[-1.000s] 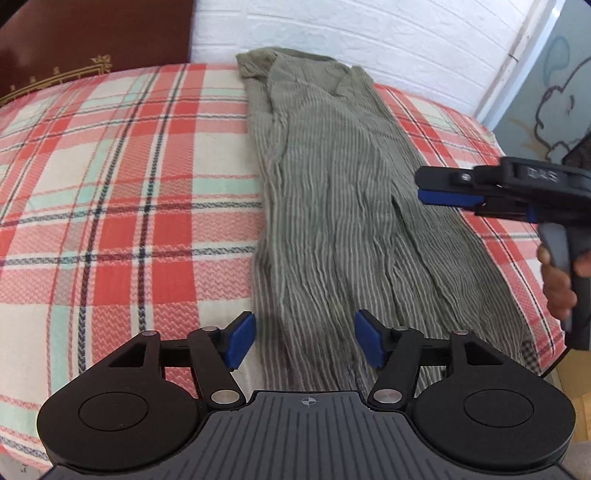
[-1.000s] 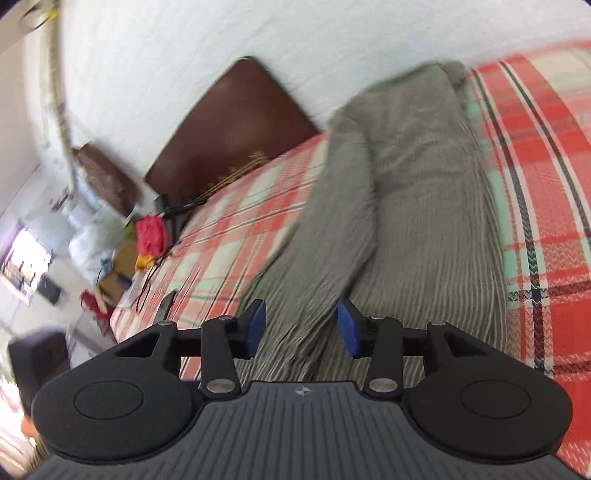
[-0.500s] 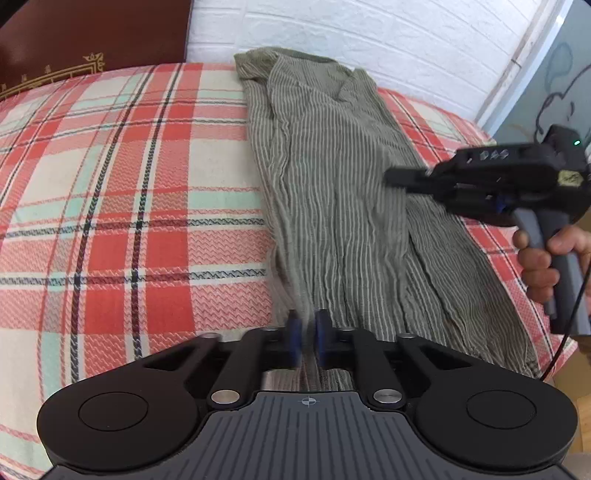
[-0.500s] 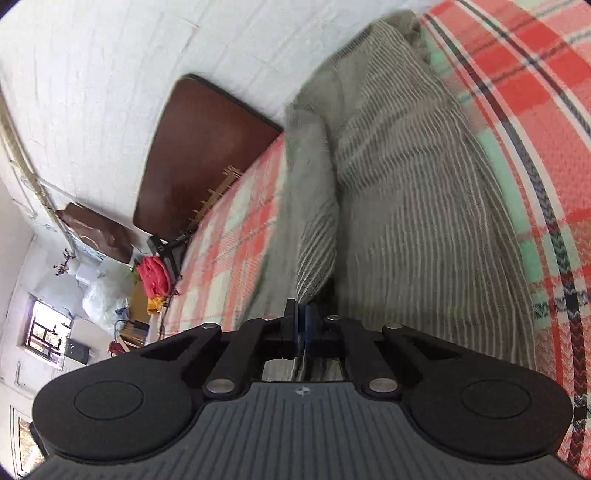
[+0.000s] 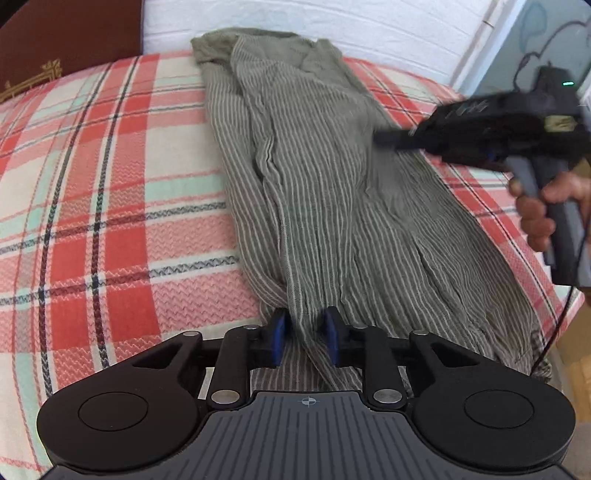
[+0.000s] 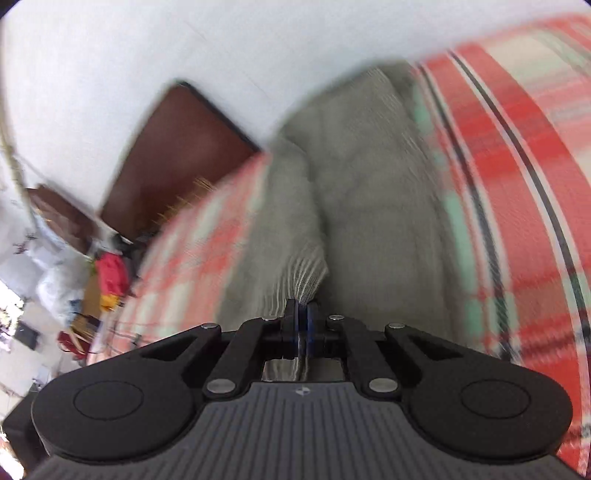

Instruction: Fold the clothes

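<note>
The olive garment (image 5: 317,192), a thin crinkled fabric with fine pale stripes, lies lengthwise on the red, cream and mint plaid bedspread (image 5: 96,206), its far end at the white brick wall (image 5: 369,26). The left gripper (image 5: 305,338), pressed nearly together half a second ago, now has its blue pads parted around a bunched hem fold, while the right gripper (image 6: 302,325) stays pinched on a raised fold of the cloth. Bare bedspread lies open left of the garment; its right edge runs near the bed's edge.
</note>
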The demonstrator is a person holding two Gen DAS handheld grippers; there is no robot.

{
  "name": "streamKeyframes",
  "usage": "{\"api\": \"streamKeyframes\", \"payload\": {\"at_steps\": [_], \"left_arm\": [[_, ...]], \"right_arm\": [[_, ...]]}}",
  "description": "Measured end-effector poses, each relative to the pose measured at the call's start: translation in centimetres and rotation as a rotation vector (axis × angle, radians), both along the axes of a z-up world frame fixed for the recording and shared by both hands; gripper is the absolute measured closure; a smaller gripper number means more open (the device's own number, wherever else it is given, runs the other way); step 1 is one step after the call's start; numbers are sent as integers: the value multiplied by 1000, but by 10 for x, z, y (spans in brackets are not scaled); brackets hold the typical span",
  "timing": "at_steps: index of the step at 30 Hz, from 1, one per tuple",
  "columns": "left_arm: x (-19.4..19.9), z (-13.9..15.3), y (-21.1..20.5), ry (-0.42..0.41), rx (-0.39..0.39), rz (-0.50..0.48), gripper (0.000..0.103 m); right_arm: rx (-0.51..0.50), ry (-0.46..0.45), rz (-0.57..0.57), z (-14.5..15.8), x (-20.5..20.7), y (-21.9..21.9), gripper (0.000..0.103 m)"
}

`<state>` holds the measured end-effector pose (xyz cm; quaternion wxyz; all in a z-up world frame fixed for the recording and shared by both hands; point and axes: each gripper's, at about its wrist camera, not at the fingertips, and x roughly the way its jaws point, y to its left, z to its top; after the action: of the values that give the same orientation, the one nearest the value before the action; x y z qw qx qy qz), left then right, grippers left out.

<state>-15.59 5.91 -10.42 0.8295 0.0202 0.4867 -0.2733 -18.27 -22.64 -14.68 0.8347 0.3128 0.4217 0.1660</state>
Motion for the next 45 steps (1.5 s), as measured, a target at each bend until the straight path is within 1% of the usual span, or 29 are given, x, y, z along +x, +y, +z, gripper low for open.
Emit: {"api": "streamKeyframes", "payload": {"at_steps": [1,2,3,5,6,7,8,9,12,14,16,18,20,22,25,26,28,30,31,32,33,34,35,38,41,42,43,44,45], "left_arm": [[-1,0,0,-4,6,-4,54],[0,3,3,4,-1,0,46],[1,6,6,9,-8,3,46],[4,20,13,-16,-22,17,45],[9,29,16,-48,-31,32,44],[17,37,16,-82,-42,54,43],[26,45,17,-116,-53,76,39],[35,53,18,-150,-64,98,38],[77,65,9,-233,-90,161,38],[111,67,-6,-288,-88,208,39],[147,67,-23,-325,-83,243,39],[184,64,-40,-320,-77,288,39],[216,61,-53,-287,-76,315,39],[246,58,-65,-264,-44,339,39],[278,50,-83,-274,55,351,38],[289,48,-88,-274,85,354,36],[307,41,-94,-249,121,358,35],[319,36,-98,-224,137,354,35],[324,34,-100,-216,142,350,35],[329,33,-102,-207,147,345,37],[333,31,-103,-199,145,338,47],[335,29,-102,-193,116,325,65],[337,27,-102,-187,86,311,99],[343,22,-100,-169,-3,270,100],[349,16,-98,-150,-92,229,100],[351,14,-97,-144,-122,215,98],[353,12,-96,-138,-151,202,92],[355,11,-95,-131,-180,194,75],[356,11,-89,-124,-205,211,73]], "right_arm": [[10,27,0,-9,-2,-2,97],[33,29,-11,-14,-6,-5,97],[60,14,-23,-13,-13,-9,95],[67,-63,-40,-2,-30,-13,90],[56,-106,-54,6,-39,-14,78],[55,-143,-57,13,-48,-15,61],[58,-175,-56,19,-57,-15,54],[73,-193,-44,22,-63,-15,51],[117,-215,-13,22,-76,-13,51],[142,-225,3,20,-82,-7,51],[162,-227,13,16,-83,-6,49],[174,-217,22,12,-84,-7,46],[177,-210,22,8,-84,-10,46],[177,-200,10,5,-84,-16,45],[195,-187,-6,2,-84,-25,45],[198,-187,-8,1,-83,-26,45],[186,-189,-4,2,-78,-27,45],[171,-192,2,3,-73,-26,45],[148,-197,11,5,-71,-24,44],[121,-203,20,7,-69,-22,44],[95,-209,28,9,-67,-21,44],[79,-215,33,10,-67,-19,43],[78,-218,31,11,-63,-20,43],[83,-229,34,15,-57,-23,43],[35,-252,37,21,-51,-22,43],[23,-255,35,22,-48,-21,43],[22,-252,35,24,-46,-21,42],[24,-251,38,25,-45,-20,42],[26,-250,40,26,-43,-19,42]]}}
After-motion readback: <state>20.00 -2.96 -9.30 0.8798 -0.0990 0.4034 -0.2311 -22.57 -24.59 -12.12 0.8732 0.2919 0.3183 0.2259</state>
